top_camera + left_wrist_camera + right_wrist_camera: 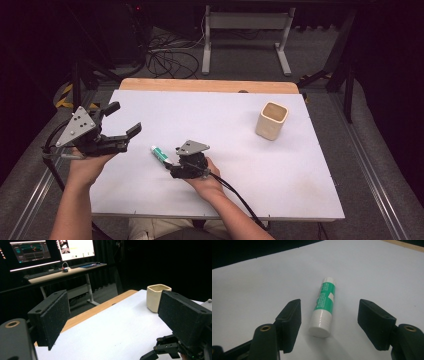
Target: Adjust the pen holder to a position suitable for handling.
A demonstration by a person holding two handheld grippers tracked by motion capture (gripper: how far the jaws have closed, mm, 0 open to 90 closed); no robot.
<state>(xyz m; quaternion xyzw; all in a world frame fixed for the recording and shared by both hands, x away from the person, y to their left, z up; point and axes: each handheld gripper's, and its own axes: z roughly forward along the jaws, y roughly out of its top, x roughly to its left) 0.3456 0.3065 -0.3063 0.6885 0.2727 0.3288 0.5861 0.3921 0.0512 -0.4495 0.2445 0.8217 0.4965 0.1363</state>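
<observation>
Grasping the glue stick (323, 307) is the step in hand, and the right claw (329, 326) is already lined up for it: its jaws stand partly open on either side of the tube, with clear gaps between both pads and the plastic, so nothing is gripped yet. The stick lies flat on the white surface (240, 165), left of centre and toward your edge in the high view (160, 154), with its white capped end pointing at the claw and its green-labelled body running away from it. Bring the right claw forward along the tube's axis until the pads flank the green label rather than the cap, since a grip on the end alone is likely to let the round body pivot or squirt out. Keep the pads low, close to the surface, and level with each other so both meet the cylinder at its widest line. Close slowly and evenly; a round tube is apt to roll if one pad arrives first. Hold the left claw (118, 121) where it is, raised at the left edge of the surface with its jaws wide open and empty, well apart from the work. The beige cup (272, 120) stands upright far off to the right and poses no obstruction.
</observation>
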